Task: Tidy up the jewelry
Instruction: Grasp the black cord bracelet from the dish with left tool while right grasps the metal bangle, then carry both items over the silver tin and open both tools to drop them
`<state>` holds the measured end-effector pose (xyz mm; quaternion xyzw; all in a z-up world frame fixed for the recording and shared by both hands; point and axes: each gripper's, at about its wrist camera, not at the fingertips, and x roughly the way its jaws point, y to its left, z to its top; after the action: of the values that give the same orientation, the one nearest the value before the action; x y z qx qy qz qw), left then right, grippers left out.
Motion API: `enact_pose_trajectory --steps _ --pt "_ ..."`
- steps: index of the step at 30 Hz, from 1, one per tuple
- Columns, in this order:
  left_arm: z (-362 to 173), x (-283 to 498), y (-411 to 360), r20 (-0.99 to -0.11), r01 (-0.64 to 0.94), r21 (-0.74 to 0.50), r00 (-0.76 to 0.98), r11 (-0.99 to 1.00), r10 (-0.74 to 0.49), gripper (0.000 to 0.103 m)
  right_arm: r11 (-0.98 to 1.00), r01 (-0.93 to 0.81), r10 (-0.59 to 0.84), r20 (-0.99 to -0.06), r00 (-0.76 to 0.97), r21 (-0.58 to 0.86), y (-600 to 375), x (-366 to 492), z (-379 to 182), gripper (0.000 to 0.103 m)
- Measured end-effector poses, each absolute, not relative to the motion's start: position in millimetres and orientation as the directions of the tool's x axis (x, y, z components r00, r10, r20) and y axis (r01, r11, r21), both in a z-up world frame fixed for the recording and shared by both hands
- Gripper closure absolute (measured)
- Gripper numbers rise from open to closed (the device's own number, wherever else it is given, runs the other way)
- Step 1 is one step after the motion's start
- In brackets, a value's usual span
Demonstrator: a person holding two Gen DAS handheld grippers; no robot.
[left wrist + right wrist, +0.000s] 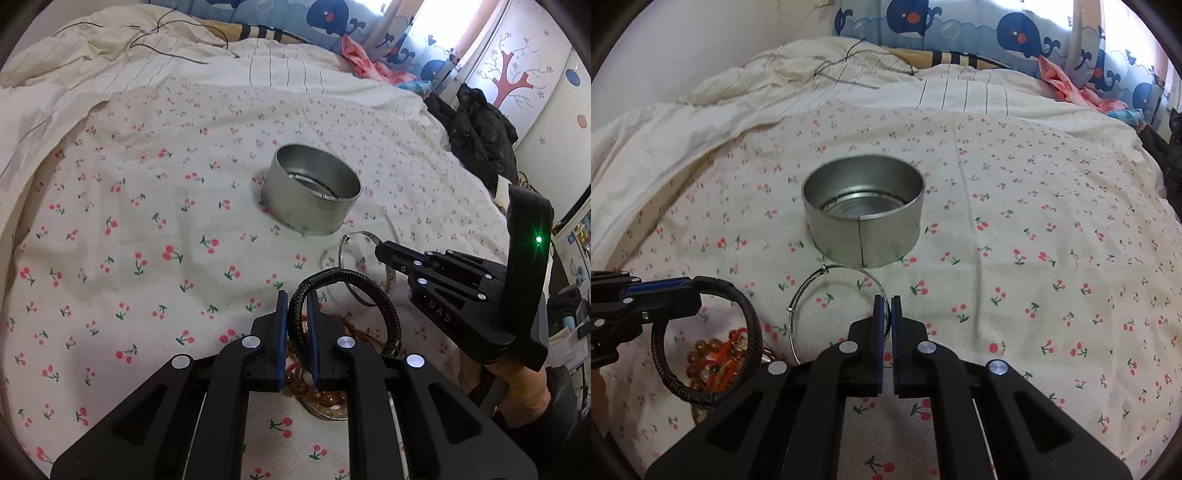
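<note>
A round silver tin (pixel 312 188) stands open and empty on the cherry-print bedspread; it also shows in the right wrist view (pixel 864 225). My left gripper (pixel 297 304) is shut on a black braided bracelet (pixel 388 306), held above the bed; the bracelet also shows in the right wrist view (pixel 750 314). My right gripper (pixel 886 306) is shut on a thin silver bangle (pixel 812 291), just in front of the tin. The bangle (pixel 349 242) and right gripper (pixel 384 249) show in the left wrist view. An amber bead bracelet with red cord (pixel 713 354) lies under the black bracelet.
The bedspread (pixel 1034 258) covers the bed, with a cream duvet (pixel 701 118) bunched at the back left. Whale-print pillows (pixel 1015 33) line the headboard. Dark clothing (pixel 480 136) lies at the bed's right edge, next to a wardrobe.
</note>
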<state>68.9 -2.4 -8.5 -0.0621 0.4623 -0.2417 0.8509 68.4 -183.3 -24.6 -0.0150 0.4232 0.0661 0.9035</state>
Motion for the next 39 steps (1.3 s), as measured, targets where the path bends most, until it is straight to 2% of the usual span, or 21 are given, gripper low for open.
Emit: enact_pose_trajectory --steps 11,20,39 --pt "23 80 -3 -0.714 0.343 -0.314 0.529 0.885 -0.459 0.094 0.993 -0.087 0.121 -0.722 0.681 0.084 -205 69 -1 0.099" --pt "42 141 -27 -0.709 0.317 -0.245 0.586 0.916 -0.392 0.094 0.996 -0.046 0.088 -0.698 0.711 0.078 -223 86 18 0.099" --pt "8 185 -59 -0.755 0.305 -0.194 0.560 0.932 -0.340 0.094 0.997 -0.073 0.068 -0.700 0.711 0.023 -213 138 25 0.099"
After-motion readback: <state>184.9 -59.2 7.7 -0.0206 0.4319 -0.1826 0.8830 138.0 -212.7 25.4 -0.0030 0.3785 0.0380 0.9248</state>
